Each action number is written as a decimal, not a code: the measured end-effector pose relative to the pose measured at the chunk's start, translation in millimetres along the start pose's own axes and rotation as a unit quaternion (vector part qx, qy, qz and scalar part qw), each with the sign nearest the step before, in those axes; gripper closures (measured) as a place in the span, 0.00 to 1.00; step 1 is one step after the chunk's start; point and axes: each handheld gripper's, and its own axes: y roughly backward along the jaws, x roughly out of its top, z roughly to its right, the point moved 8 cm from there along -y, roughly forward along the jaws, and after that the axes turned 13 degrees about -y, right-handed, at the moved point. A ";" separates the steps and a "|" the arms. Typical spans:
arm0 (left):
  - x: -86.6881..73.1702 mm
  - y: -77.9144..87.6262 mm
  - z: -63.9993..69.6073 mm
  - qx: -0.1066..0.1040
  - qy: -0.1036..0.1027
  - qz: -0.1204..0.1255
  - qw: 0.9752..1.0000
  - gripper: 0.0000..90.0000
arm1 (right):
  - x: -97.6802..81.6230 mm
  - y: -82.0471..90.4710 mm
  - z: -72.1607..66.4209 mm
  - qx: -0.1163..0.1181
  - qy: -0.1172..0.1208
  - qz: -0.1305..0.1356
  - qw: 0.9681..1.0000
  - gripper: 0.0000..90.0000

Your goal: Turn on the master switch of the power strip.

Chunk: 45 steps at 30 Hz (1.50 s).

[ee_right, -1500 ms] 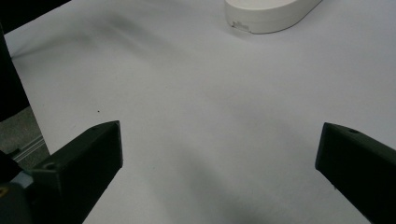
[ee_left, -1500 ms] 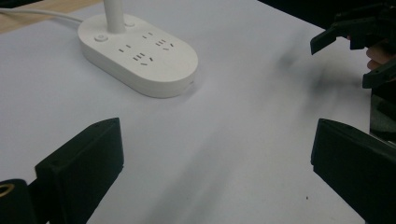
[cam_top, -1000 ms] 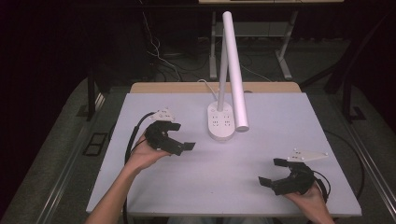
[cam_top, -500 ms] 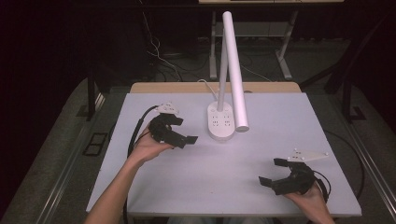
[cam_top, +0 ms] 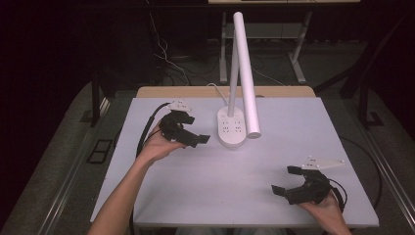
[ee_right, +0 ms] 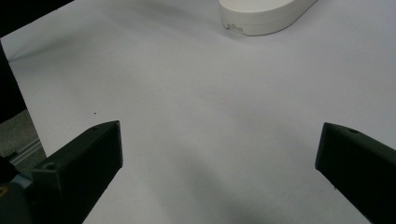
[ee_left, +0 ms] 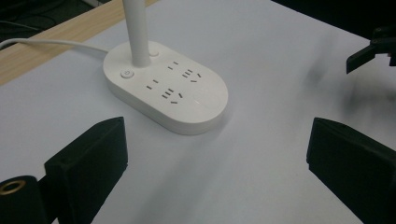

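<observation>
The left gripper (cam_top: 195,139), jaws spread, nears the white oval-based desk lamp (cam_top: 231,128) (untouched); the right gripper (cam_top: 288,180), also spread, waits well apart.

A pale, lavender-white table (cam_top: 293,147) fills the middle of the room, its top lit evenly from above. Along the table's far edge runs a light wooden strip (cam_top: 274,91). Beyond that strip the room falls off into darkness, where the metal legs of another desk (cam_top: 298,58) stand and loose cables (cam_top: 164,56) lie on the floor. On both sides of the table the floor (cam_top: 63,161) is grey carpet.
</observation>
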 end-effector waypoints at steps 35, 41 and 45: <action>27.8 -34.8 -54.4 0.024 0.016 -0.021 0.999 0.06 | 0.1 1.5 1.8 0.001 -0.002 0.001 1.000 0.00; 33.2 -41.6 -63.1 0.029 0.024 -0.015 0.999 0.08 | 0.2 1.8 2.4 0.001 -0.001 0.002 1.000 0.00; 35.2 -48.1 -67.0 0.028 0.031 -0.018 0.999 0.11 | 0.1 1.8 2.2 0.002 -0.003 0.000 1.000 0.00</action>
